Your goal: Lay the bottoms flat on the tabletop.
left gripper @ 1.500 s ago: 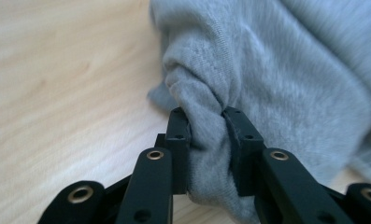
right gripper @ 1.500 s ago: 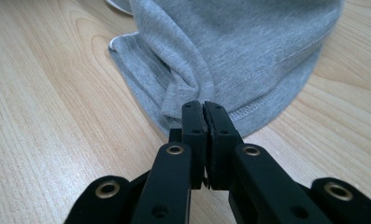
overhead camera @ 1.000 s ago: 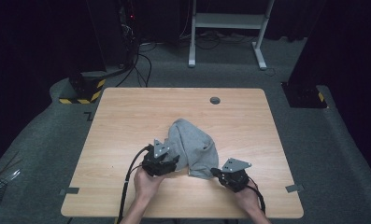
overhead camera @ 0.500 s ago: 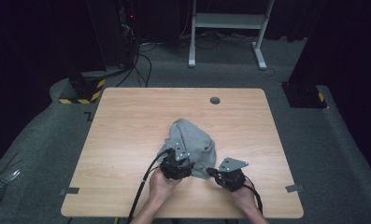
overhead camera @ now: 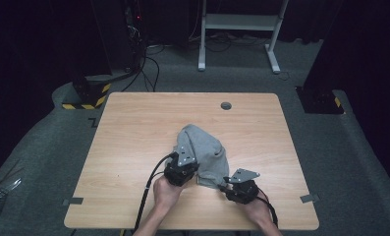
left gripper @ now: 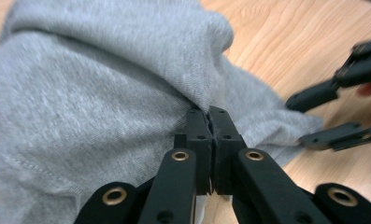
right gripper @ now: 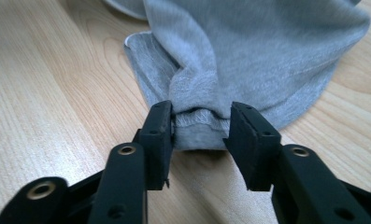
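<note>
A crumpled grey cloth [overhead camera: 202, 147] lies on the wooden table [overhead camera: 133, 128], near its front middle. My left gripper [overhead camera: 188, 164] sits at the cloth's near left edge. Its jaws have just been closing and now stand shut on a raised fold of the cloth [left gripper: 103, 93], pinched at the tips [left gripper: 210, 114]. My right gripper [overhead camera: 223, 183] is at the cloth's near right corner. Its jaws [right gripper: 201, 123] have just been opening and stand open, with the bunched hem of the cloth [right gripper: 248, 51] lying between them on the wood. The right gripper [left gripper: 297, 120] also appears, parted, in the left gripper view.
A round cable hole [overhead camera: 226, 105] sits near the table's far edge. Grey tape strips mark the front corners [overhead camera: 73, 200] [overhead camera: 306, 198]. Beyond the table are a white frame [overhead camera: 236, 24], floor cables and a yellow-and-black block [overhead camera: 87, 96].
My left hand has shifted a little to the right, onto the cloth's near edge. The cloth's left side is drawn in slightly. The right hand has stayed in place.
</note>
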A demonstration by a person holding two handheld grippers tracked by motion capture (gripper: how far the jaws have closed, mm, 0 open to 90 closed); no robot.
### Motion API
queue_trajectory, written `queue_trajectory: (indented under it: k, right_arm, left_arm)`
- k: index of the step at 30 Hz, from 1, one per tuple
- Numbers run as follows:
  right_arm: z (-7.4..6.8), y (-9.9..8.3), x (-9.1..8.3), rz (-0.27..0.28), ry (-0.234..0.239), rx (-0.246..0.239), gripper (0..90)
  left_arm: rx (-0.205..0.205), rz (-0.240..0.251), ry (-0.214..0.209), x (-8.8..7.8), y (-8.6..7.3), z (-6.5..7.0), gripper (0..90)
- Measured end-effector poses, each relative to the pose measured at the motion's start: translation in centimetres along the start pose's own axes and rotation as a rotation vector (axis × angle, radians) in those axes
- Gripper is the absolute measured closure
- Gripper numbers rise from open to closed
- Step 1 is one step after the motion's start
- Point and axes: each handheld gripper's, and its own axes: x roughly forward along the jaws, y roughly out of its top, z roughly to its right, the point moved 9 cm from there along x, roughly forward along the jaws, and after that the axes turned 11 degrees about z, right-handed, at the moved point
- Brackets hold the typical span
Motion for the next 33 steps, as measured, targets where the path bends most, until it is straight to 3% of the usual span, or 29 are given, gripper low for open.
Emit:
queue_trajectory:
  k: [6,8,12,16,20,21,23,24,28,30,33]
  right_arm:
    - [0.2,-0.2,0.0,-0.016,-0.017,-0.020,82.0]
    - [0.5,-0.1,-0.4,0.002,-0.035,-0.025,85.7]
    - [0.9,0.9,-1.2,0.068,-0.050,-0.011,87.1]
    - [0.4,2.0,-1.6,0.105,-0.035,-0.028,87.0]
    - [-0.3,2.5,-1.3,0.117,-0.007,-0.041,86.6]
    - [-0.8,2.6,-0.8,0.117,0.015,-0.041,86.6]
    - [-1.2,2.6,-0.4,0.110,0.034,-0.044,86.8]
    - [-1.2,2.6,-0.4,0.110,0.034,-0.044,86.8]
    - [-2.4,2.5,0.3,0.090,0.065,-0.063,86.7]
    - [-2.8,2.5,0.5,0.077,0.086,-0.068,85.3]
    - [-3.0,2.3,0.7,0.062,0.109,-0.068,70.2]
  left_arm:
    - [-0.016,0.048,0.020,-1.7,1.3,-1.3,89.2]
    - [-0.016,0.066,0.033,-2.4,1.8,-1.9,89.3]
    - [-0.041,0.082,0.047,-3.4,1.8,-3.0,89.4]
    - [-0.071,0.083,0.063,-3.9,1.3,-4.0,89.4]
    - [-0.107,0.033,0.040,-3.6,-0.1,-3.9,86.4]
    - [-0.125,0.015,0.009,-3.3,-0.5,-3.1,72.0]
    - [-0.127,0.007,0.001,-3.1,-0.7,-2.7,59.1]
    - [-0.124,-0.003,-0.003,-2.9,-0.9,-2.3,59.1]
    - [-0.092,-0.040,-0.004,-1.3,-1.4,-1.0,44.6]
    - [-0.081,-0.051,0.004,-0.6,-1.6,-0.8,49.3]
    - [-0.074,-0.071,-0.004,-0.2,-1.9,-0.9,71.7]
